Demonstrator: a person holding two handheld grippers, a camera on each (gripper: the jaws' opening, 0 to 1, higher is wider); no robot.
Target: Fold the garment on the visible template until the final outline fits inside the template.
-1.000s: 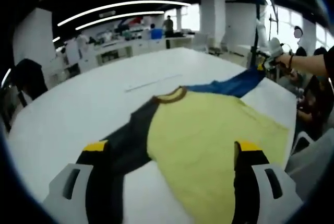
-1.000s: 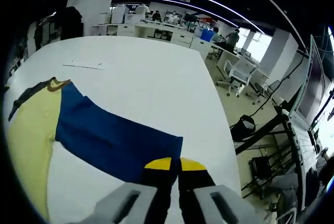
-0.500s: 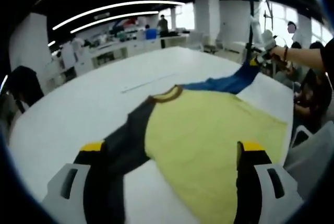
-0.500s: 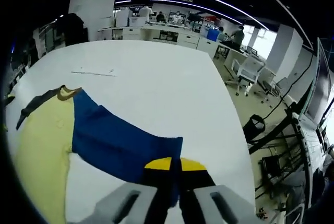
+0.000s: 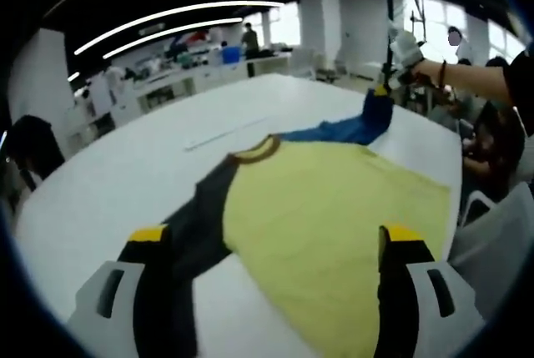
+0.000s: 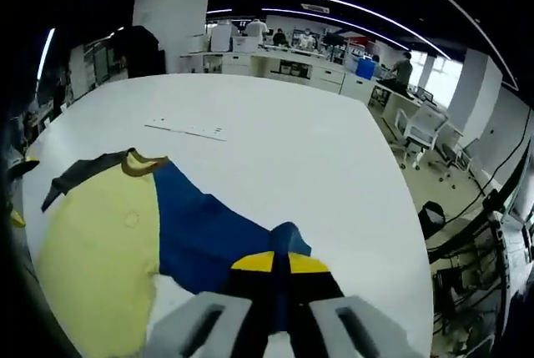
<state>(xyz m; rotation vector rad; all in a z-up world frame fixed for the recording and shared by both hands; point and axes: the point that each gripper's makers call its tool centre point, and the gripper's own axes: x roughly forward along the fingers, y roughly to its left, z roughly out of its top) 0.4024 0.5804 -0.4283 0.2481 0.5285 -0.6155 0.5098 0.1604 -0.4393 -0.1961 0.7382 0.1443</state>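
A T-shirt lies flat on the white table, with a yellow body, a brown collar, a dark grey sleeve and a blue sleeve. My left gripper hangs open just above its near part, one jaw over the grey sleeve and the other over the yellow hem. My right gripper is shut on the end of the blue sleeve and holds it raised off the table. In the left gripper view that right gripper is at the far right, in a gloved hand.
A thin pale strip lies on the table beyond the collar, also seen as a strip in the left gripper view. A white chair and a seated person are at the table's right edge. Desks and chairs stand behind.
The right gripper has lifted the blue sleeve's end and carried it in toward the yellow body, so the sleeve now bunches and rises. The left gripper stays open and barely shifted.
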